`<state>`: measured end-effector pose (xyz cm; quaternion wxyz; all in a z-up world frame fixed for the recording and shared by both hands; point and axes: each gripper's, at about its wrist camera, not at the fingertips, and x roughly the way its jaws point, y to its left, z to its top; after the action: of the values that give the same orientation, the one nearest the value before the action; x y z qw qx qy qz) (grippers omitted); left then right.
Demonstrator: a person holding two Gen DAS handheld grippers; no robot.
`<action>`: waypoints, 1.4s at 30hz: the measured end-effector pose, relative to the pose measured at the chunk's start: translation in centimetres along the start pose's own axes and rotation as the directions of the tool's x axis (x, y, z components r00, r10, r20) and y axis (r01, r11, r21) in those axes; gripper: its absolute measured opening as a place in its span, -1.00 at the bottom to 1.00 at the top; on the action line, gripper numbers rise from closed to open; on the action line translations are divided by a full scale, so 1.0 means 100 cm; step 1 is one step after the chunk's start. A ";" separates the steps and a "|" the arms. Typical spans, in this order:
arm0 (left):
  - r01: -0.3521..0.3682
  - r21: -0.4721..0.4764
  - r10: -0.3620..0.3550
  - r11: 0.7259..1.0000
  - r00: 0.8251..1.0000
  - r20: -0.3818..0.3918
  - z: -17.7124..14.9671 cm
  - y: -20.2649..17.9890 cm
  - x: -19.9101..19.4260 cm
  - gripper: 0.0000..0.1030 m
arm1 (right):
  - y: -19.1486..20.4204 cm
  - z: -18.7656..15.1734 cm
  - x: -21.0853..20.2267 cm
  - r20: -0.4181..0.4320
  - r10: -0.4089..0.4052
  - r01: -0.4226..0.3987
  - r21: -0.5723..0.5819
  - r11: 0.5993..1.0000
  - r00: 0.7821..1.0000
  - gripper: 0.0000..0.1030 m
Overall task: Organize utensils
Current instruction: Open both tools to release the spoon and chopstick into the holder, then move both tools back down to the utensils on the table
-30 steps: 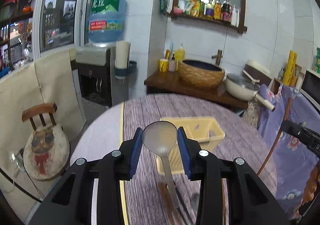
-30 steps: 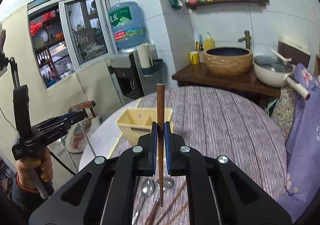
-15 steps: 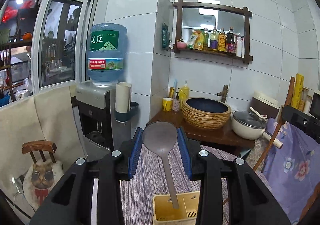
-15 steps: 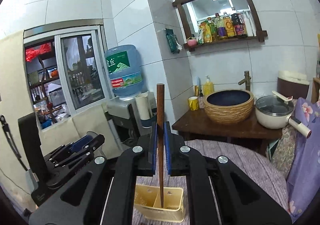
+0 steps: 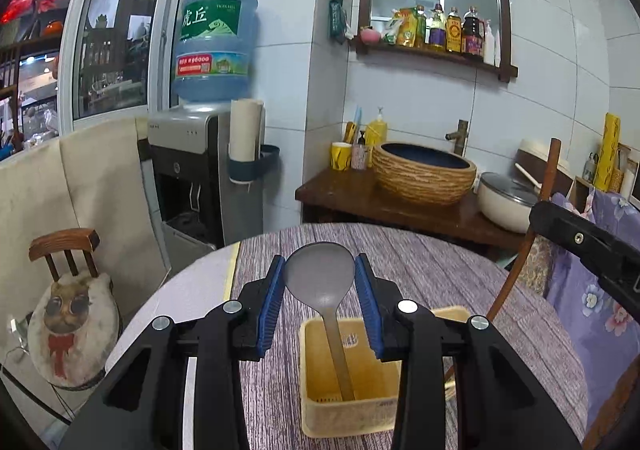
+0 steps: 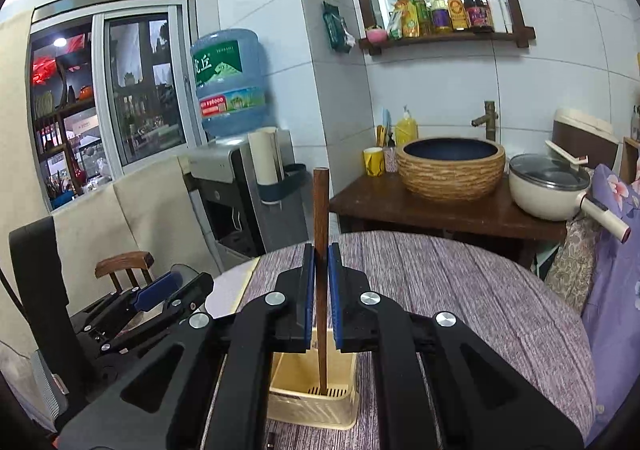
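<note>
You are bringing both tools down over the pale yellow plastic utensil basket [image 5: 348,416] at bottom centre: left gripper [image 5: 320,304] fingers gripping the grey metal spoon [image 5: 320,278], right gripper [image 6: 321,296] clamping the brown wooden chopstick [image 6: 321,210], tips now inside, ready to release.

Home kitchen-dining corner, tiled walls, water dispenser [image 5: 192,170], shelf of sauce bottles [image 5: 440,34], basin [image 5: 424,170], pot [image 6: 548,186], clothed table [image 5: 460,262]

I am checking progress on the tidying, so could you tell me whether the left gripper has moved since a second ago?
Yes. The left gripper, gripping the spoon, has advanced toward the yellow basket, which now sits beneath its fingers.
</note>
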<state>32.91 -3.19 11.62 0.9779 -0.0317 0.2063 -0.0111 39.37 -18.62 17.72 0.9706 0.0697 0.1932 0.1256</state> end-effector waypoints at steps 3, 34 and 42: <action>0.006 0.005 -0.006 1.000 1.000 -0.017 -0.009 0.002 0.003 -0.31 | -0.003 -0.009 0.006 -0.024 -0.002 0.002 0.002 1.000 1.000 -0.85; -0.011 -0.026 0.010 1.000 0.999 -0.035 -0.061 0.033 -0.061 0.76 | -0.030 -0.081 -0.075 -0.025 -0.059 0.059 -0.002 0.998 0.998 0.56; -0.038 -0.031 0.030 0.999 0.977 -0.212 -0.124 0.051 -0.060 0.81 | -0.061 -0.157 -0.094 -0.191 -0.177 0.179 -0.005 0.984 0.965 0.63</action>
<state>22.47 1.40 2.35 0.9497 -0.0438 0.3099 0.0059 26.10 -25.67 5.64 0.9545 0.0457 0.2917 0.0428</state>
